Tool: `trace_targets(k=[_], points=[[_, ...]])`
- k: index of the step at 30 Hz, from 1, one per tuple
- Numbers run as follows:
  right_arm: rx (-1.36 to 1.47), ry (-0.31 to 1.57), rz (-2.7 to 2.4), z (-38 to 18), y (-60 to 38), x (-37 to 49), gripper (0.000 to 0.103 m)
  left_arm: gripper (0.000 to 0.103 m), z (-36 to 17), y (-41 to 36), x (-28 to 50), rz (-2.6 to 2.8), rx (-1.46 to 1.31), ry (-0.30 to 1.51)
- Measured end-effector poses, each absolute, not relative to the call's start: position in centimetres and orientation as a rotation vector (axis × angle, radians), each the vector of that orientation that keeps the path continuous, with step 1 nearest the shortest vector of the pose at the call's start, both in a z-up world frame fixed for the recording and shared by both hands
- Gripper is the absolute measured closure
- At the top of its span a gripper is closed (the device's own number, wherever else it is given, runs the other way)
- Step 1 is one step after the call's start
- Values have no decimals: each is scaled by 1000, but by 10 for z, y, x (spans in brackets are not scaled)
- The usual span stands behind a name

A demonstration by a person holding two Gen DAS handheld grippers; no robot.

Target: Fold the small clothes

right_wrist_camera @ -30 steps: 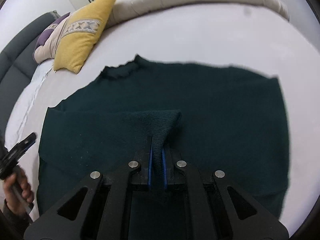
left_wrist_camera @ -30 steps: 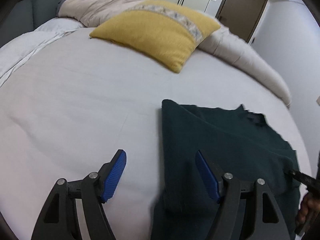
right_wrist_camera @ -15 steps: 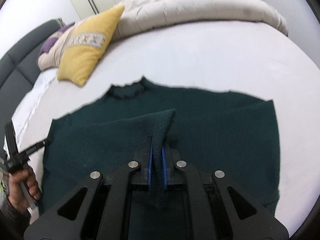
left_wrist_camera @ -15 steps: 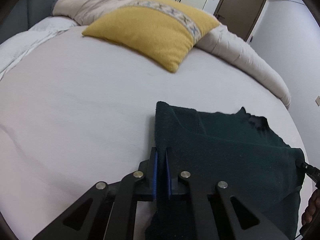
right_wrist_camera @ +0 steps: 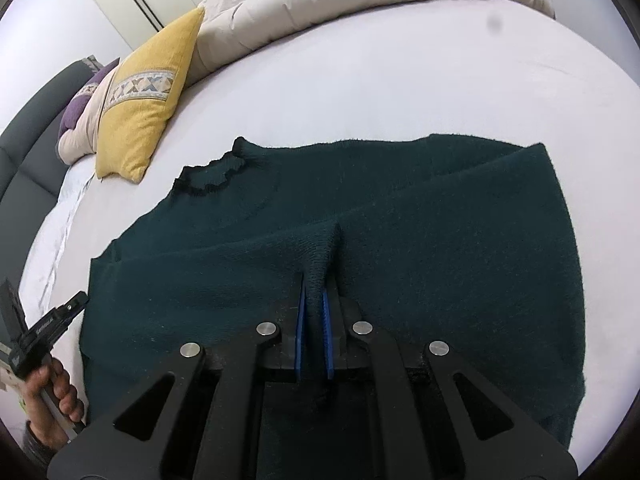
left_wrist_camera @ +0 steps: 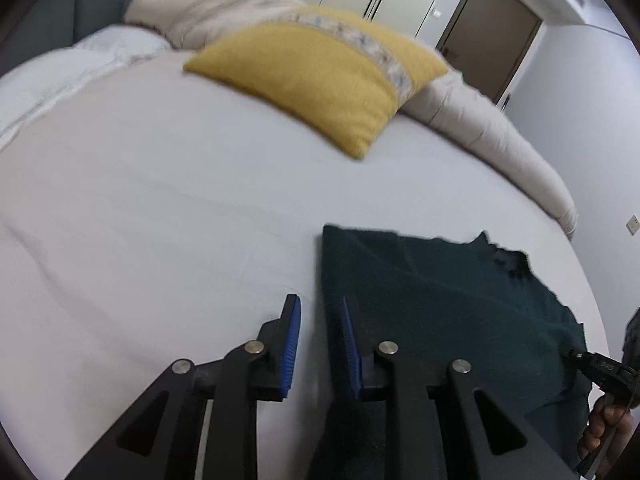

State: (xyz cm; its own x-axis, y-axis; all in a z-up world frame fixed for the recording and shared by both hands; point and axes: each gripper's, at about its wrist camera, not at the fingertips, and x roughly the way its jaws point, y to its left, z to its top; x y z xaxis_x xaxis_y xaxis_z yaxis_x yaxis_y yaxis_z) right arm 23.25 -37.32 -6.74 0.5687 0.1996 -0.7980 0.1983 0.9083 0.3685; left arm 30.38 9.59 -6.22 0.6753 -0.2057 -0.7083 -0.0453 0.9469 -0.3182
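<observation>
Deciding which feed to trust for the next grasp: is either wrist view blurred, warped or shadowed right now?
Left wrist view: motion-smeared, yellow pillow and sweater edges soft, left gripper fairly crisp. Right wrist view: sharp, knit ribs readable where the right gripper pinches. Both: fisheye bows the bed, corners dark; light soft, no glare.

The left gripper point(left_wrist_camera: 318, 338) has just been opening, its blue pads slightly apart over the sheet point(left_wrist_camera: 160, 220). The dark green sweater point(left_wrist_camera: 440, 300) lies just right of it (edge under the right pad); a yellow pillow point(left_wrist_camera: 320, 76) sits far ahead.
</observation>
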Motion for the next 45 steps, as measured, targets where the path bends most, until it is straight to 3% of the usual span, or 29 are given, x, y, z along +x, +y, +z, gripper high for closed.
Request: trace_targets(k=[1,5,8,10,11,12,19,26,29,31,33,34,40,45], points=[[450,987,6,-68,-372,233,93,81,-59,94,299,-102,-317,820],[445,1010,13,-71,-370,226,87,63,-74,76,297,-111,-194,910],[432,1011,27,-73,-369,220,87,61,-88,77,297,-102,-184,938],[388,1012,28,-73,-367,216,92,68,-86,73,297,-108,-144,938],[372,1013,17,-73,-367,214,94,88,-86,71,296,-128,-131,940],[373,1010,7,-73,-368,214,96,90,-85,68,295,-143,-109,944],[418,950,7,-52,-363,196,97,95,-86,72,292,-119,-55,923],[485,967,22,-82,-377,198,98,93,-92,69,295,-111,-56,928],[459,964,19,-74,-375,195,93,82,-85,71,288,-89,-58,908],[472,958,-13,-66,-378,189,84,78,-75,72,278,-47,-45,874],[476,928,-89,-54,-387,186,58,78,-62,69,269,-32,-30,827],[474,909,-123,-49,-390,182,53,78,-55,66,267,-33,-24,803],[435,832,12,-21,-363,187,52,73,-51,31,288,-88,14,789],[457,918,98,-52,-349,213,57,66,-94,36,313,-107,-43,892]])
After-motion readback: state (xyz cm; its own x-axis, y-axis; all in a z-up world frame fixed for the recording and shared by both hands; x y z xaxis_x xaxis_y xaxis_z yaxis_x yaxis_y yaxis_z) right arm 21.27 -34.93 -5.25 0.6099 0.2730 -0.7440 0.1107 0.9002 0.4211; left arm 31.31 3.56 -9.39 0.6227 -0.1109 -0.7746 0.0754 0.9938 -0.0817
